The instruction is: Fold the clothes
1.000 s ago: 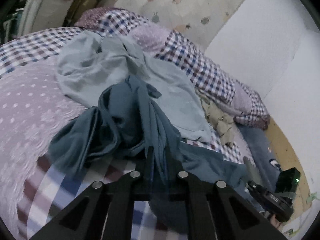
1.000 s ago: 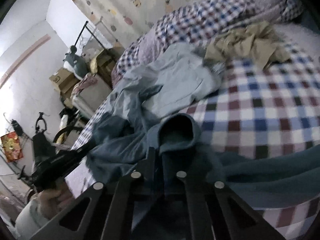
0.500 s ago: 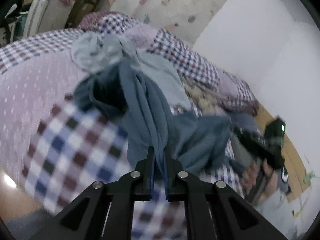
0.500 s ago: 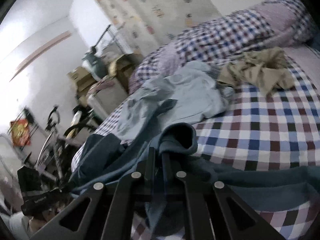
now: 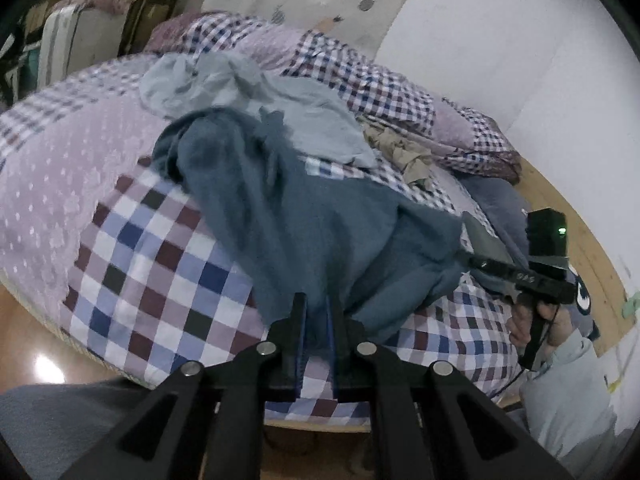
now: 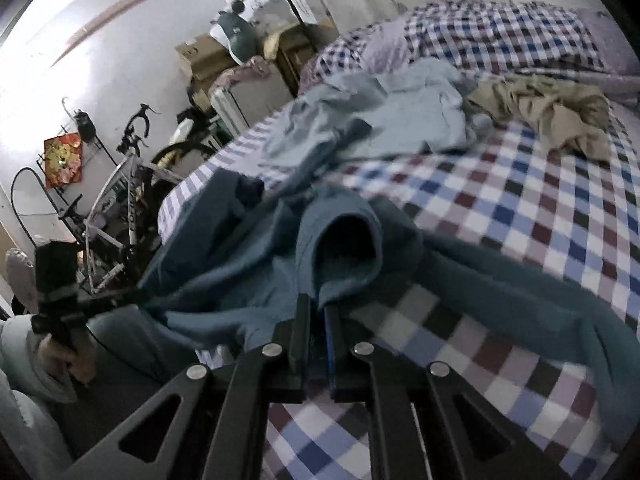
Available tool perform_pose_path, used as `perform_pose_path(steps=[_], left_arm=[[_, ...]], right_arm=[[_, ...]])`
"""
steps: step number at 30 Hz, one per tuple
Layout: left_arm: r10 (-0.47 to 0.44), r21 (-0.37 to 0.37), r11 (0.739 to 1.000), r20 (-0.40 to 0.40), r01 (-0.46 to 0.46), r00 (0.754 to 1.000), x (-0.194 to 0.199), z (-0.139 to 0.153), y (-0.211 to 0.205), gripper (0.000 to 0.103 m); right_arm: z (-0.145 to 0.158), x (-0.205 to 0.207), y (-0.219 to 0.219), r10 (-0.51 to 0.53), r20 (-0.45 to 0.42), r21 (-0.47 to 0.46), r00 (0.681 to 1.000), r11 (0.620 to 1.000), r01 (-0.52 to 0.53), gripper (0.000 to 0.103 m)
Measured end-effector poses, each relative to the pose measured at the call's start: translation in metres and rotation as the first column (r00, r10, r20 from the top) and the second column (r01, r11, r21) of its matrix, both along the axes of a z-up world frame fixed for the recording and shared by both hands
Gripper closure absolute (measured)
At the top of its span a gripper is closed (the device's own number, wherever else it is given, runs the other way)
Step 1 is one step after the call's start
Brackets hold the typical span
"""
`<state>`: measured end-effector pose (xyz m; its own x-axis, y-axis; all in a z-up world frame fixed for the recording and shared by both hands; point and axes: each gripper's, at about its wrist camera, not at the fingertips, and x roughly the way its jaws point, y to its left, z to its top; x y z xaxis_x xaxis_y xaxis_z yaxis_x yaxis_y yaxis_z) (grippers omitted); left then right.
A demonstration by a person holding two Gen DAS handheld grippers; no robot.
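Left wrist view: the left gripper [image 5: 316,310] is pinched nearly closed on a fold of the dark blue garment [image 5: 320,224], which spreads ahead of it over the checked bedspread [image 5: 152,264]. A pale blue garment [image 5: 256,92] lies beyond, a tan one [image 5: 404,152] further right. The right gripper [image 6: 318,318] is likewise clamped tight on the blue garment's edge just below its hood [image 6: 344,236]. A bicycle [image 6: 132,184] stands far left of it.
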<state>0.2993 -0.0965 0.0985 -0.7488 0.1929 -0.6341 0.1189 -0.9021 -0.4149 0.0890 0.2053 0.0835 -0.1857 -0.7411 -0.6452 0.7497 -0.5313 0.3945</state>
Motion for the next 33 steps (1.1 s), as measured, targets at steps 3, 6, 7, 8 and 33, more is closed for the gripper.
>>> perform_pose_path(steps=[3, 6, 7, 8, 33], left_arm=[[-0.029, -0.043, 0.999, -0.057, 0.027, 0.998, 0.006, 0.019, 0.007, 0.080], [-0.076, -0.090, 0.994, -0.116, 0.066, 0.990, 0.002, 0.037, 0.016, 0.042], [-0.094, -0.107, 0.991, -0.141, 0.079, 0.985, 0.000, 0.044, 0.019, 0.040], [-0.114, -0.116, 0.989, -0.163, 0.096, 0.980, -0.002, 0.049, 0.023, 0.037], [-0.419, -0.494, 0.773, 0.073, 0.398, 0.905, -0.178, -0.008, 0.112, 0.026]], right_arm=[[-0.008, 0.004, 0.001, 0.033, 0.012, 0.040, 0.999, 0.999, -0.033, 0.096], [-0.011, 0.007, 0.001, 0.069, 0.022, 0.068, 0.997, 0.995, -0.071, 0.095], [-0.011, 0.008, 0.002, 0.072, 0.022, 0.074, 0.997, 0.995, -0.073, 0.095], [-0.011, 0.009, 0.004, 0.073, 0.021, 0.080, 0.997, 0.994, -0.075, 0.095], [-0.020, -0.054, 0.009, -0.146, 0.179, -0.120, 0.973, 0.978, 0.169, 0.044]])
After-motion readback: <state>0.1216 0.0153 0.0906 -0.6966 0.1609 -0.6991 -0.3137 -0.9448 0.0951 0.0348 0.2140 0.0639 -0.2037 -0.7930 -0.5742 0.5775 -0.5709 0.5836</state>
